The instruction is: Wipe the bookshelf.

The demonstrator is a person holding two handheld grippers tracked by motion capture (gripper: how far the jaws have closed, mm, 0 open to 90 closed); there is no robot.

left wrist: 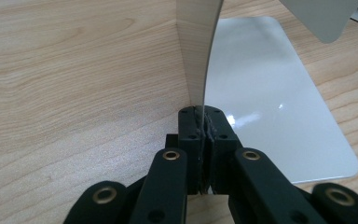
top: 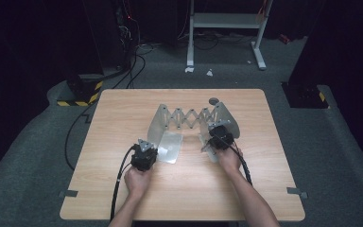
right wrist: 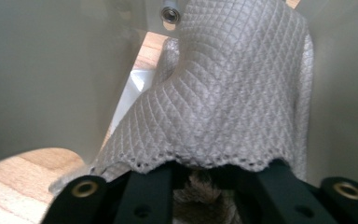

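A metal folding rack (top: 189,117) with scissor links stands mid-table between two upright end plates. My left gripper (top: 151,146) is shut on the left end plate (top: 159,124). In the left gripper view its jaws (left wrist: 201,122) pinch the thin edge of that upright plate (left wrist: 196,56), above the flat foot (left wrist: 270,93) lying on the wood. My right gripper (top: 216,135) is at the right end plate (top: 227,116). A grey waffle-weave cloth (right wrist: 223,93) drapes over the right gripper (right wrist: 205,172) and bunches between its jaws, hiding the pads. It rests against pale metal (right wrist: 37,70).
A small grey disc (top: 213,100) lies on the wooden table (top: 123,109) behind the rack. Beyond the far edge stand a white frame (top: 227,28), floor cables (top: 127,71) and a yellow-black striped block (top: 82,94).
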